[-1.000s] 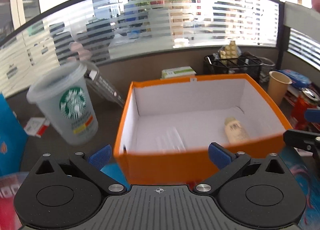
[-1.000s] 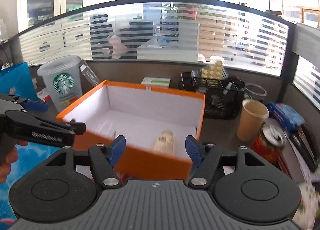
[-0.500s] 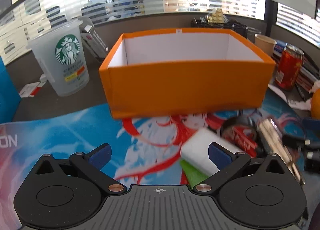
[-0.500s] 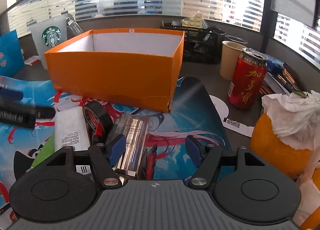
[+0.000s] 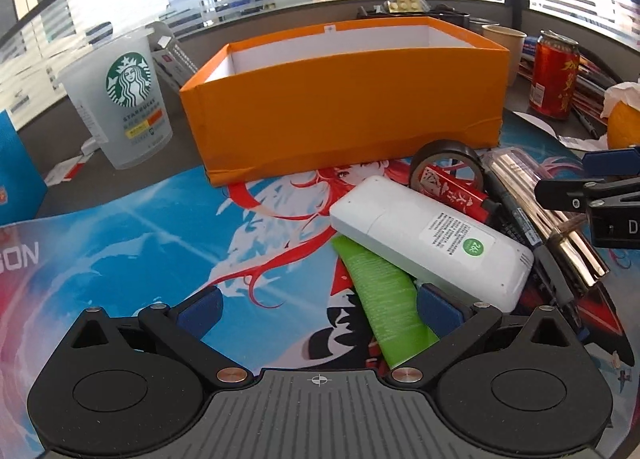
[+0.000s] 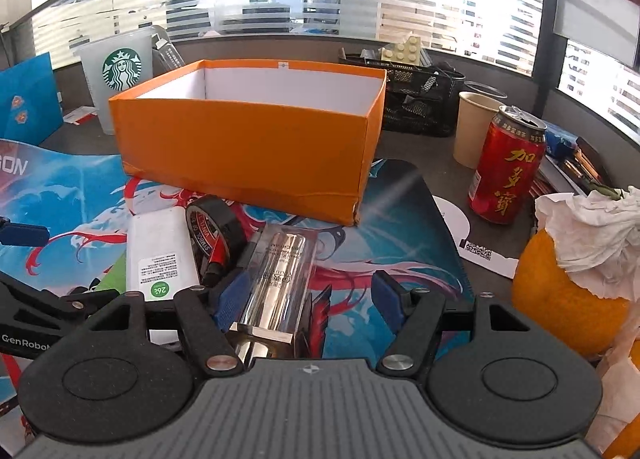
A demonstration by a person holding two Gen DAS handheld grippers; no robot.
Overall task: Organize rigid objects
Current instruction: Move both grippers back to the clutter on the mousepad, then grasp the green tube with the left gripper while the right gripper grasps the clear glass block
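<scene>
Starbucks logo on plastic cup (image 5: pixel 130 99), "26c" sticker on white remote (image 5: pixel 430 237), "加多寶" on red can (image 6: pixel 508 171)

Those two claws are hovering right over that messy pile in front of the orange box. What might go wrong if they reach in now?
The white remote lies across the green tube, so pulling the tube could tip or slide the remote.

The clear shiny case sits off-centre by the right gripper's left finger, so closing may push it aside rather than grip it.

The black tape roll leans against neighbours and might roll away if bumped.
</scene>
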